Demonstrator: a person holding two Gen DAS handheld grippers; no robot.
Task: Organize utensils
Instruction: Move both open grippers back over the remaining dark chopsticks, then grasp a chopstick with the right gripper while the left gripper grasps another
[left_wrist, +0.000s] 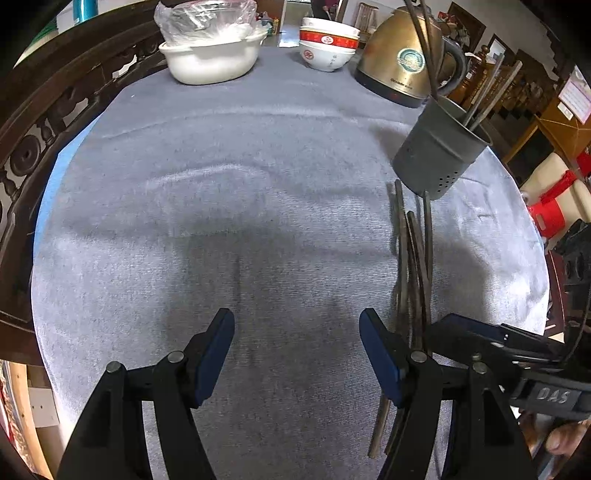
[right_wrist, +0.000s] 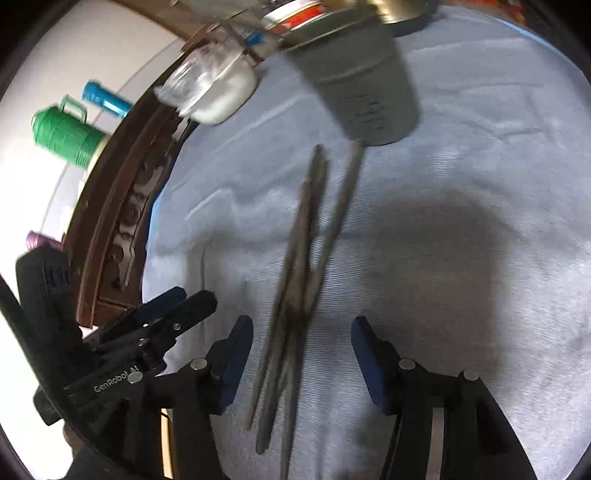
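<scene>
Several dark chopsticks (left_wrist: 413, 266) lie in a loose bundle on the grey tablecloth (left_wrist: 221, 221), just in front of a grey perforated utensil holder (left_wrist: 439, 151) that stands upright and holds a few more chopsticks. My left gripper (left_wrist: 297, 354) is open and empty, left of the bundle. My right gripper (right_wrist: 301, 358) is open, its fingers either side of the near part of the chopsticks (right_wrist: 303, 258), low over them. The holder (right_wrist: 362, 85) stands beyond. The right gripper also shows in the left wrist view (left_wrist: 480, 339) at the bundle's near end.
A white basin (left_wrist: 212, 55) with a plastic bag, stacked bowls (left_wrist: 327, 46) and a brass kettle (left_wrist: 402, 62) stand along the table's far edge. A carved wooden chair back (left_wrist: 44, 122) curves along the left. A green flask (right_wrist: 66, 133) is beyond the table.
</scene>
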